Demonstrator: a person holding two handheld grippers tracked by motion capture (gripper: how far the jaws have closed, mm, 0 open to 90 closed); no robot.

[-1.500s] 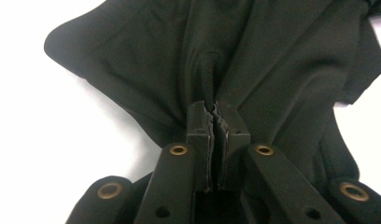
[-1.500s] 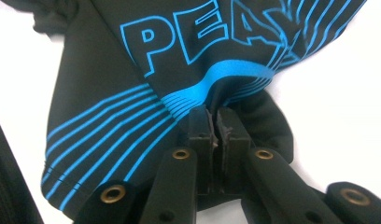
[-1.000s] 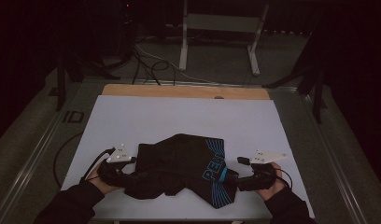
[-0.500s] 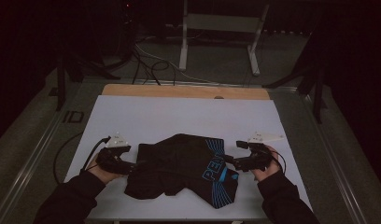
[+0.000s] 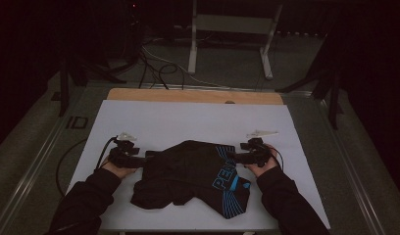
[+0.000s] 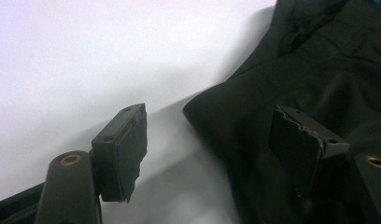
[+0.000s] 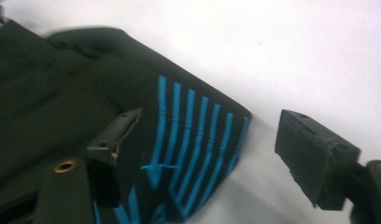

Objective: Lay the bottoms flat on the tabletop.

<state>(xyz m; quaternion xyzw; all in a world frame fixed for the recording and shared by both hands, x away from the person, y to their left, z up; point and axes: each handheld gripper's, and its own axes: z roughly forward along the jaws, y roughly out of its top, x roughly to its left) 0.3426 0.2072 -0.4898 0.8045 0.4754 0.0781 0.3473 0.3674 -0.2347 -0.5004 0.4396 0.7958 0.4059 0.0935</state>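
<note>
In the high view, a black garment (image 5: 188,176) with blue lettering and blue stripes lies crumpled in the lower middle of the frame, on the white sheet (image 5: 188,122) that covers the table. A strip of bare wood (image 5: 188,95) shows along the sheet's far edge.

My left gripper (image 5: 145,155) sits at the lower left of centre, pointing toward the garment's left edge. My right gripper (image 5: 236,156) sits at the lower right of centre, pointing at the garment's right edge, beside the blue lettering. My dark sleeves (image 5: 85,200) come up from the bottom of the frame on both sides.

In the left gripper view, my left gripper (image 6: 216,149) has its jaws apart. They have just been closing somewhat, yet nothing is pinched. The left jaw stands over the bare white sheet (image 6: 86,56) in the lower left of the frame; the right jaw stands over the black cloth in the lower right. A rounded corner of the garment (image 6: 310,74) reaches into the gap between them.

In the right gripper view, my right gripper (image 7: 212,158) is likewise released, its jaws having just drawn in a little. The left jaw hangs over the dark cloth at lower left; the right jaw hangs over the white sheet (image 7: 296,51) at lower right. The blue-striped corner of the garment (image 7: 193,140) lies between them, and the pads do not press it.
</note>
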